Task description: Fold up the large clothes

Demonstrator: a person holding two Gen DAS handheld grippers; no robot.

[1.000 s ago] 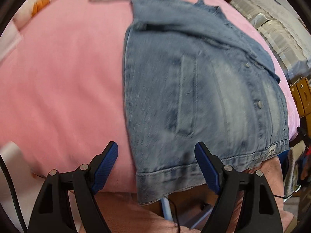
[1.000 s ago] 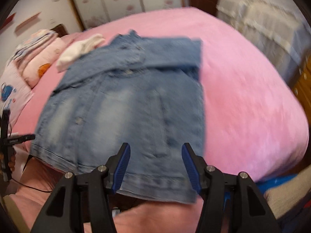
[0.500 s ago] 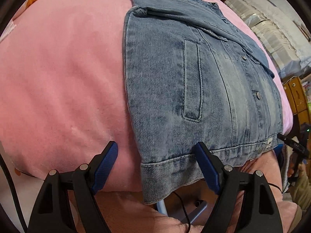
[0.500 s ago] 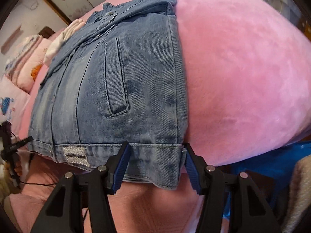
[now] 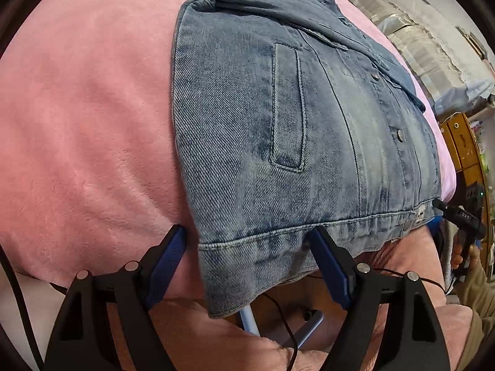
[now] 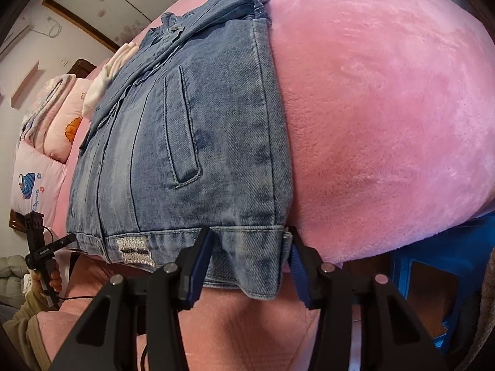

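The denim jacket (image 5: 278, 142) lies buttoned on the pink bed (image 5: 86, 130), sides seemingly already folded in, the lengthwise fold left. The left gripper (image 5: 247, 262) straddles its near-left hem corner, released; the right gripper (image 6: 247, 259) has been closing around the near-right corner, not visibly clamped.

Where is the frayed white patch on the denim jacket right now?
Right wrist view: the frayed white patch sits on the blue denim jacket's hem band, lower left, left of the right claw.

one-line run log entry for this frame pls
stage: grasping hem | item: denim jacket on pink bed | left tool: open, straddling hem corner | right tool: closing around other hem corner
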